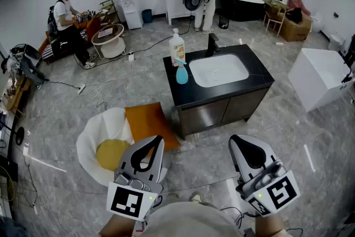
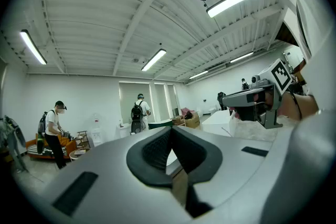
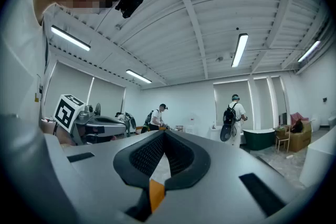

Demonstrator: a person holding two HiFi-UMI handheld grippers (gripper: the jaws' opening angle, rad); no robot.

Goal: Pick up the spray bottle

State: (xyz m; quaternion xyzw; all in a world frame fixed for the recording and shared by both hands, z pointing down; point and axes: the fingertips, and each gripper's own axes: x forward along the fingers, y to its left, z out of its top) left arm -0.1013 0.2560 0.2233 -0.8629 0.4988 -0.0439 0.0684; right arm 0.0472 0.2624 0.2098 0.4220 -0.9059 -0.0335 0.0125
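The spray bottle [image 1: 181, 72], small and blue, stands on the left part of a black counter [image 1: 260, 77], just left of a white sink [image 1: 219, 70]. A taller white pump bottle [image 1: 177, 47] with an orange label stands right behind it. Both grippers are held low and close to me, well short of the counter. My left gripper [image 1: 158, 139] [image 2: 170, 129] is shut with nothing in it. My right gripper [image 1: 236, 139] [image 3: 164, 132] also has its jaws together and empty. Neither gripper view shows the bottle; both look level across the room.
A black faucet [image 1: 212, 44] rises behind the sink. On the floor between me and the counter lie an orange cushion [image 1: 148, 122] and a white round seat [image 1: 105, 144] with a yellow pad. A white block [image 1: 321, 77] stands right. Cables [image 1: 105, 83] cross the floor; two people are at the back.
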